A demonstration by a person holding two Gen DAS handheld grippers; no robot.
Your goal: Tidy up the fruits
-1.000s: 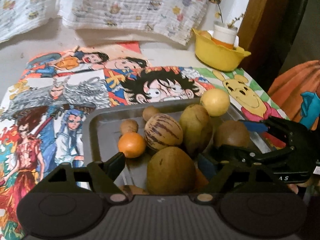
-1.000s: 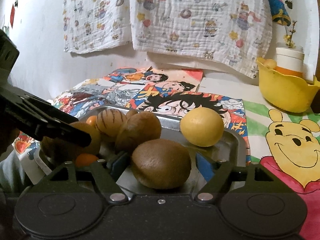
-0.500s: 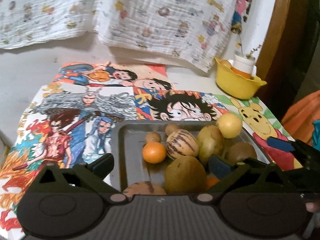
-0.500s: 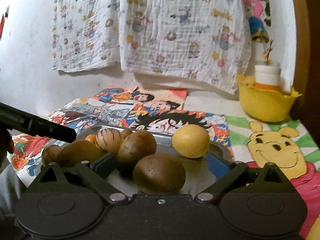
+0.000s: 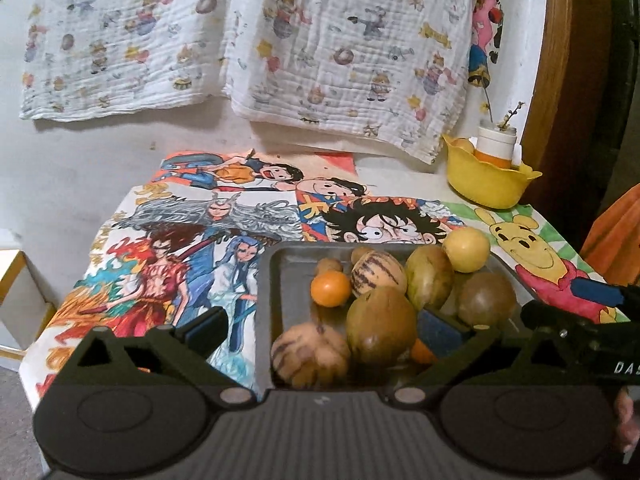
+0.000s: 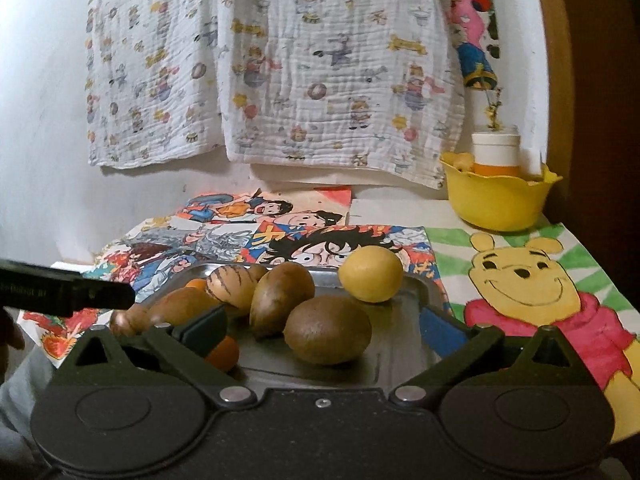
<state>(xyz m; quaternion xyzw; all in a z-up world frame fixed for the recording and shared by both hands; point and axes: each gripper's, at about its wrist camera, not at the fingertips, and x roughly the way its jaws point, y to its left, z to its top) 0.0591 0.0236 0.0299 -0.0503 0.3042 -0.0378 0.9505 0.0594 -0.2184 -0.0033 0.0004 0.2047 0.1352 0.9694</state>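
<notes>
- My left gripper [image 5: 324, 330]: jaws at their widest and gripping nothing. A second ago they were narrower and sat lower and closer in over the fruit; now they stand back over the near edge of the tray, its left finger [image 5: 208, 330] out over the cartoon mat.
- My right gripper [image 6: 324, 326]: jaws finishing their opening, nothing pressed between the pads. The brown round fruit [image 6: 328, 330] lies on the tray ahead of the gap, free of both fingers. This gripper too has drawn back and lifted since a second ago.
- Metal tray [image 5: 280, 280]: grey, on the table, holding all the loose fruit in one heap toward its right half.
- Fruit, near row, left view: a striped pepino melon [image 5: 310, 354], a large brown-green fruit [image 5: 380, 324], and an orange partly hidden behind my right finger.
- Fruit, middle row: a small orange [image 5: 330, 288], a second striped pepino [image 5: 378, 274], an olive-green oval fruit [image 5: 430, 278].
- Fruit, far row: two small brown fruits and a yellow round fruit [image 5: 466, 250] at the far right corner.
- Cartoon mat [image 5: 192, 248]: anime panels and a yellow bear under and around the tray.
- Yellow bowl [image 5: 488, 184]: at the far right corner, well apart from the tray, holding a white-and-orange jar.
- Printed cloth [image 5: 280, 48]: hung on the wall behind.
- Reading: both grippers have let go and backed off with every fruit in the tray, so I judge the gathering done, or a fresh pick due.
</notes>
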